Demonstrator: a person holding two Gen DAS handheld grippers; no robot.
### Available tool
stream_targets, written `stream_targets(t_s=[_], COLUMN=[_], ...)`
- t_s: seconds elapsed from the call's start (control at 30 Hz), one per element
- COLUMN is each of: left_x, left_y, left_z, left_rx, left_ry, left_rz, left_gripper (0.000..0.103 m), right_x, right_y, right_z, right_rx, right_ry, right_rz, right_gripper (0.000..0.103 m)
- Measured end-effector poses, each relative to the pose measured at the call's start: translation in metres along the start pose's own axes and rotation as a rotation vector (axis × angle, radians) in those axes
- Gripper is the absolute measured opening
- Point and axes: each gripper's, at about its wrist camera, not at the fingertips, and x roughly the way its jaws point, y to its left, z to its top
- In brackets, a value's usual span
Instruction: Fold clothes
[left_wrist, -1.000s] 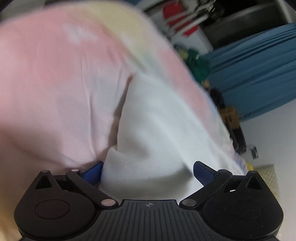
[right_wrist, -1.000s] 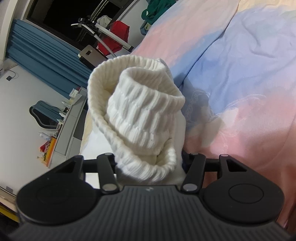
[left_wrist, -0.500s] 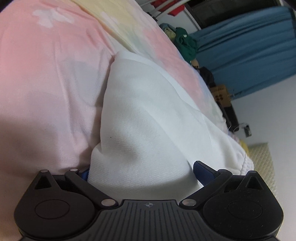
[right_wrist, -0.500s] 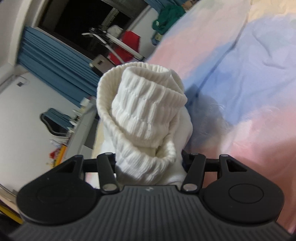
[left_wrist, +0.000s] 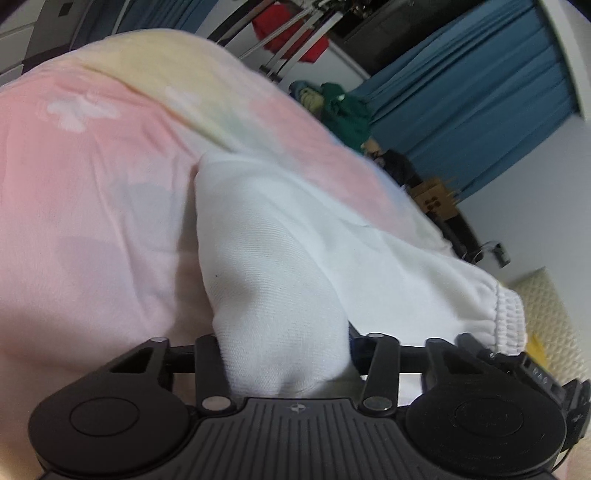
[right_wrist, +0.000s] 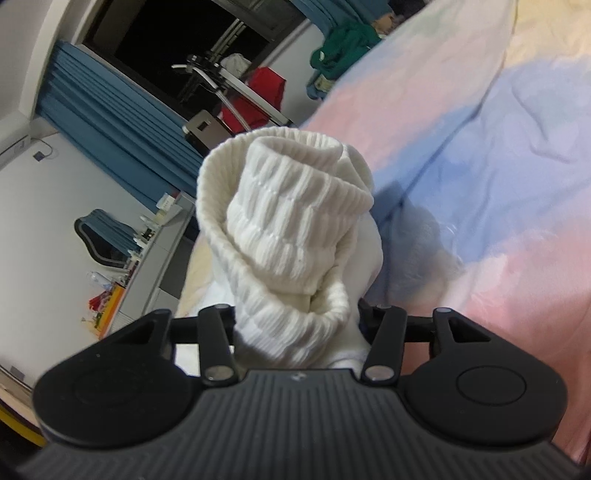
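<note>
A white garment (left_wrist: 295, 236) lies across a pastel pink, yellow and blue bedsheet (left_wrist: 92, 177). My left gripper (left_wrist: 286, 354) is shut on a fold of its smooth white fabric, which hides the fingertips. The garment's gathered ribbed hem (left_wrist: 506, 314) shows at the right. In the right wrist view my right gripper (right_wrist: 299, 339) is shut on the white ribbed cuff (right_wrist: 288, 221), which stands bunched up above the jaws over the sheet (right_wrist: 517, 184).
Blue curtains (left_wrist: 480, 99) hang behind the bed. A drying rack with a red garment (left_wrist: 291, 40) and a pile of green clothes (left_wrist: 343, 110) stand past the far edge. A desk with a chair (right_wrist: 99, 240) is at the left of the right wrist view.
The left gripper's jaws have closed from open onto the white fabric. The right gripper has kept its hold on the ribbed cuff and tilted slightly.
</note>
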Motion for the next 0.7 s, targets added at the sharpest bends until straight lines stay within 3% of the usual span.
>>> stream_targets(t_s=[0.13,0.27,0.47,0.7], left_x=[-0.014,-0.003,0.076,0.232], left_y=[-0.043,-0.108,-0.228,-0.335], left_z=[0.014,0.033,0.055,0.05], left_rx=[0.008,0.052,0.158,0.231], left_ry=[-0.016,-0.005,0.029,0.114], left_rz=[-0.041,-0.069,-0.145,-0.239], left_gripper=[0.042,0.041,0.042,0.042], right_x=[-0.02,-0.048,-0.094,-0.12], right_y=[0.015,0.013,-0.021,-0.097], right_z=[0.02,0.055,0.137,0.243], right_rx=[-0.005,0.021,0.067,0.114], right_ry=[-0.05,-0.119,-0.25,-0.39], right_rz=[0.049,0.08,0.064,-0.055], right_gripper=[0.046,0.046,0.046,0.046])
